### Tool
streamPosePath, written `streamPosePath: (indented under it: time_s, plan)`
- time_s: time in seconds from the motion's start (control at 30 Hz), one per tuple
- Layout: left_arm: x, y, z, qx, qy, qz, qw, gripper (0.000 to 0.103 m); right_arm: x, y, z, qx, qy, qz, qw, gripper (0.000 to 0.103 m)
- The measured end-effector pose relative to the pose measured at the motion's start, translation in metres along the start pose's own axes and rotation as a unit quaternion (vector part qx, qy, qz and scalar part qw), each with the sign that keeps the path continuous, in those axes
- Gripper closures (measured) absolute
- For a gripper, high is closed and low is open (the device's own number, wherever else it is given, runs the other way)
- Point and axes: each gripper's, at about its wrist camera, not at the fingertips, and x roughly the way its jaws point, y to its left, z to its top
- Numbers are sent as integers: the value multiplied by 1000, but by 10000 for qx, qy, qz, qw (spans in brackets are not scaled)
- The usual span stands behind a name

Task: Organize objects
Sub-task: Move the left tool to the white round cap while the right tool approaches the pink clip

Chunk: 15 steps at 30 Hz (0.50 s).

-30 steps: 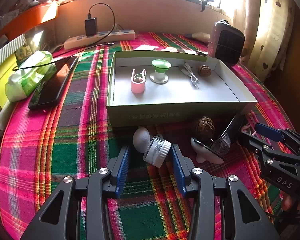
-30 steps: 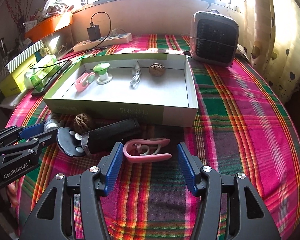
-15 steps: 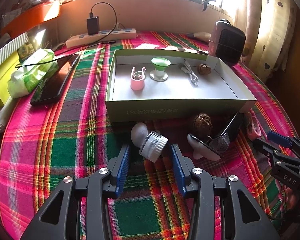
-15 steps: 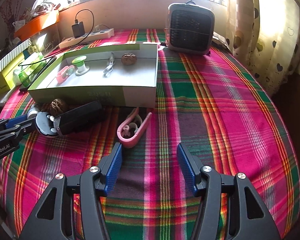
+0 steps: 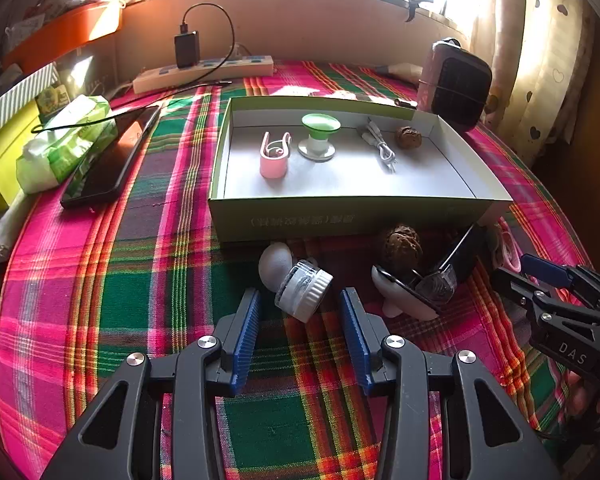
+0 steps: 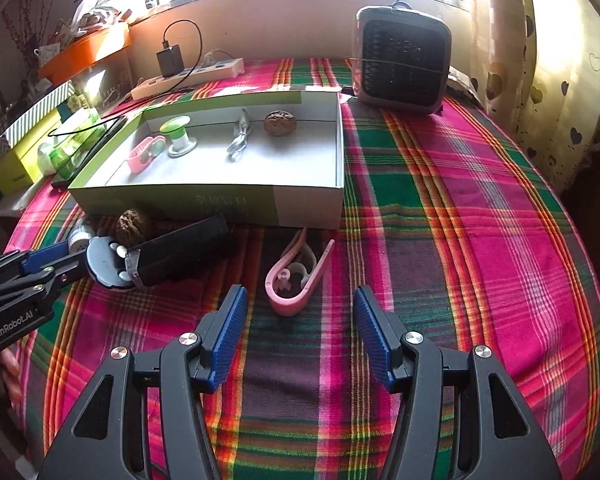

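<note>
Here two claws hover over a bench draped in a plaid cloth (image 6: pixel 480 208), both with jaws apart and gripping nothing. The left claw (image 5: pixel 300 320) has a small white-capped jar (image 5: pixel 304 292) lying on its side just ahead of its blue pads, not touched by either. The right claw (image 6: pixel 300 316) points at one pink clip (image 6: pixel 296 276) lying open on the cloth just ahead of its pads, also untouched.

One shallow green box (image 5: pixel 356 220) sits in the middle of the bench. It holds four things, set in a row and apart from one another: one pink clip (image 5: pixel 275 156), one green-and-white spool-shaped holder (image 5: pixel 319 136), one coiled white cable (image 5: pixel 380 146) and one walnut (image 5: pixel 409 137).

Five things lie on the cloth in front of the box's near wall: the jar, a white egg-shaped object (image 5: pixel 275 264) touching it, a second walnut (image 6: pixel 131 222), a black cylinder with a white cap end (image 6: pixel 180 250), and the loose pink clip. So there are two walnuts and two pink clips in all.

Beyond the box stand one small fan heater (image 6: pixel 400 60) and one power strip (image 5: pixel 204 74) with a black charger plugged in. To the left lie one dark phone (image 5: pixel 108 164) and one pack of wipes (image 5: pixel 66 144).
</note>
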Motion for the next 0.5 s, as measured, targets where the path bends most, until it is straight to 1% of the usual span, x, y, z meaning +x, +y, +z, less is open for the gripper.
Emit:
streamPosePath:
  time_s: [0.07,0.37,0.5]
  plan:
    - [0,0,1,-20,1,-6,10000,64,3,-2,4,70,11,39,10000,47]
    - [4,0,6,-110,-32,52,9999,64,8,-5,9,65,-11,-65,10000,47]
    - [4,1,6,-166,-49,42,9998,64,7,-9,10,153,-33,8,9999,47]
